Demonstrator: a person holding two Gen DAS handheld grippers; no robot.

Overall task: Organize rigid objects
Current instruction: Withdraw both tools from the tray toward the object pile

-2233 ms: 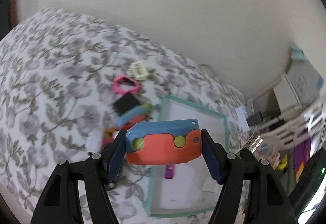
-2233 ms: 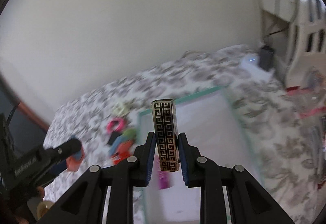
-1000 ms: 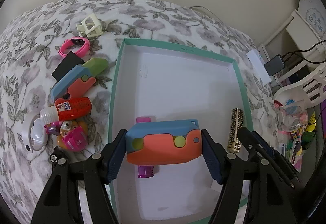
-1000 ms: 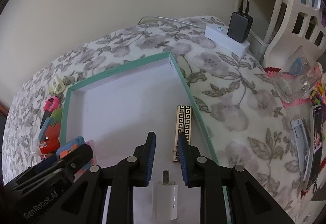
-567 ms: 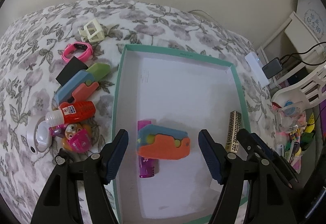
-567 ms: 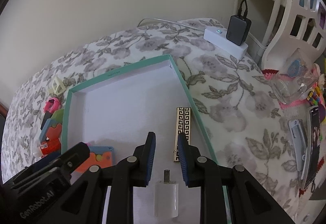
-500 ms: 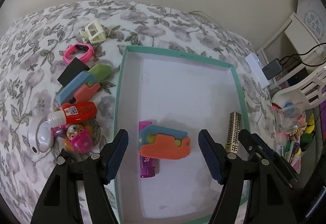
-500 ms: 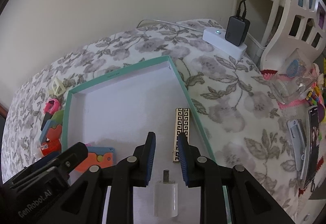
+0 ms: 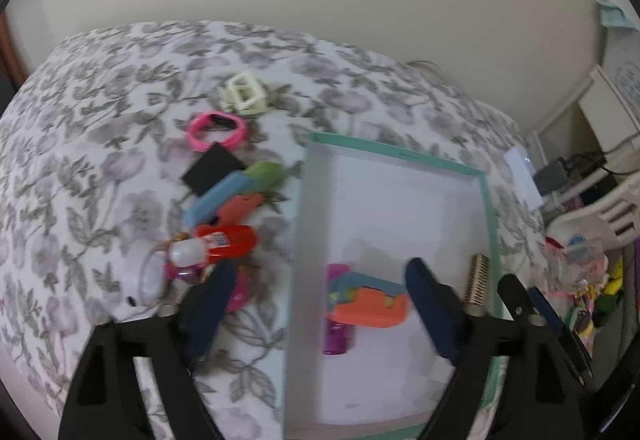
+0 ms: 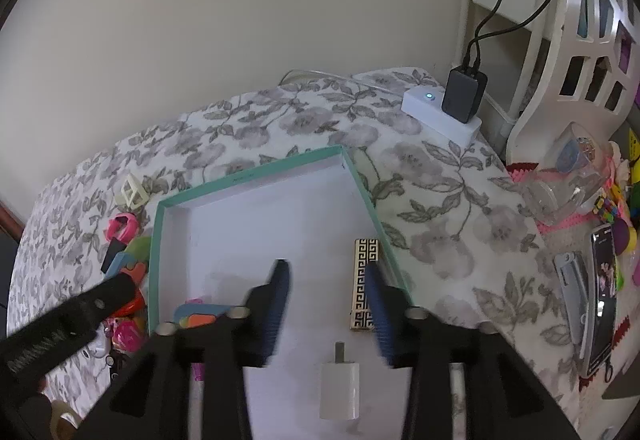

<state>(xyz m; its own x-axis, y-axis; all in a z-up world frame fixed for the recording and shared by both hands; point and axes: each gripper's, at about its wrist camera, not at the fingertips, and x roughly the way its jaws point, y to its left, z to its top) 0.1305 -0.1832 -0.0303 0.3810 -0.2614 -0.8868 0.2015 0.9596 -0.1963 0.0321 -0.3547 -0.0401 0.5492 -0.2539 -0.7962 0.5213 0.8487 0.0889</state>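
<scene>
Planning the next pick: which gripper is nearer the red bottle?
Left. The left gripper hangs beside the red bottle; the right gripper is over the tray.

Left tool (image 9: 316, 304): black arms, blue ribbed pads, silver screws; right tool (image 10: 326, 304) seemingly identical.

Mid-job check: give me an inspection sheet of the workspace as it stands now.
Surface: floral bedspread, teal-rimmed tray on it.
Job's things: orange-blue toy, purple lighter, gold patterned bar, white charger plug lie in the tray.
Clutter: toy pile left of tray.
Grippers: left gripper open, right gripper open, both just widening, nothing between.
Cables: black adapter with leads on white power strip.
Surroundings: white chair, phone.
</scene>
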